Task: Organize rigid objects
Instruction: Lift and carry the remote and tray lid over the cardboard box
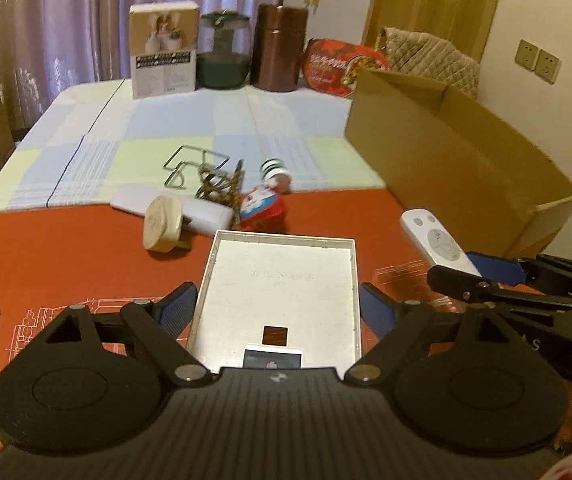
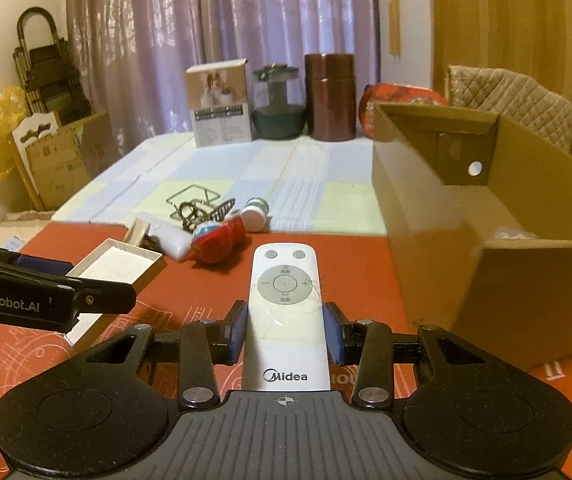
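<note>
My left gripper [image 1: 277, 308] straddles a shallow white box tray [image 1: 282, 280] on the red mat; its blue pads [image 1: 176, 307] sit at the tray's side walls, touching or nearly so. My right gripper [image 2: 285, 334] holds a white Midea remote [image 2: 286, 300] between its blue pads [image 2: 237, 332]. The remote also shows in the left wrist view [image 1: 436, 240], as does the right gripper [image 1: 482, 272]. A pile lies ahead: a wooden stamp [image 1: 162, 222], a white block [image 1: 206, 212], a red toy tin [image 1: 264, 210], wire puzzles [image 1: 198, 166] and a small striped jar [image 1: 276, 172].
An open cardboard box [image 2: 486, 216] stands at the right on the mat. At the table's far edge stand a photo carton [image 1: 164, 50], a glass jar [image 1: 224, 50], a brown canister [image 1: 280, 48] and a red packet [image 1: 342, 66]. Cardboard boxes and a yellow bag [image 2: 0, 132] sit at the left.
</note>
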A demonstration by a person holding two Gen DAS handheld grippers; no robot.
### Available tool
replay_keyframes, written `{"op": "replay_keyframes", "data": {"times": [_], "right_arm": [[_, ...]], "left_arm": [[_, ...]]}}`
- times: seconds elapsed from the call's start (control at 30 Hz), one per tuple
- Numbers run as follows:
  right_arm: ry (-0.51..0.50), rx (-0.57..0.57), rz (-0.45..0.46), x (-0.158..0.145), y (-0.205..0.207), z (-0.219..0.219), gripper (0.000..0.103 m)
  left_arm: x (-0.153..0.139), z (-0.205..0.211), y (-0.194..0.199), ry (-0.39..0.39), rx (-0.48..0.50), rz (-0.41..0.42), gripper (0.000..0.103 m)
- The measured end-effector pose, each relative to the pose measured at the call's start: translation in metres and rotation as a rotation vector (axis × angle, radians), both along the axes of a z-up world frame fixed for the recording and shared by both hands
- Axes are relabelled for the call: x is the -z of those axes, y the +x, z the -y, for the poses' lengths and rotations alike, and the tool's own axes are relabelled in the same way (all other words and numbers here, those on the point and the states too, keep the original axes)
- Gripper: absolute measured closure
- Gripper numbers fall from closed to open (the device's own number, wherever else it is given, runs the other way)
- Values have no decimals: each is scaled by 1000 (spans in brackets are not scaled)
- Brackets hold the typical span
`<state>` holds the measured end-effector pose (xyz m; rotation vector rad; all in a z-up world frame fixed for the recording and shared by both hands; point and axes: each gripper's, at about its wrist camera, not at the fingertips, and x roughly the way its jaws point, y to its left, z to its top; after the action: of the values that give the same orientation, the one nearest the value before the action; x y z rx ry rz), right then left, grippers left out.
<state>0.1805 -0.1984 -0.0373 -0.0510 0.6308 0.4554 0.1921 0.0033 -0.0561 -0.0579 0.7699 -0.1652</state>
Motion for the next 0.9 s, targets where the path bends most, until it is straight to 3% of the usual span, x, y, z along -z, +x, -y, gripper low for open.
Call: {"op": "replay_keyframes", "data": {"times": [0.3,0.57,0.9], "right_arm": [[21,36,47,-41,-20,26,66],[28,120,103,-91,-5,76,66],[-1,196,63,-108,39,138,66]], "left_arm": [[-44,36,-11,4,38,61,20],[-88,85,-3,5,122,133,20],[-98,151,24,-11,218,134,20]]}}
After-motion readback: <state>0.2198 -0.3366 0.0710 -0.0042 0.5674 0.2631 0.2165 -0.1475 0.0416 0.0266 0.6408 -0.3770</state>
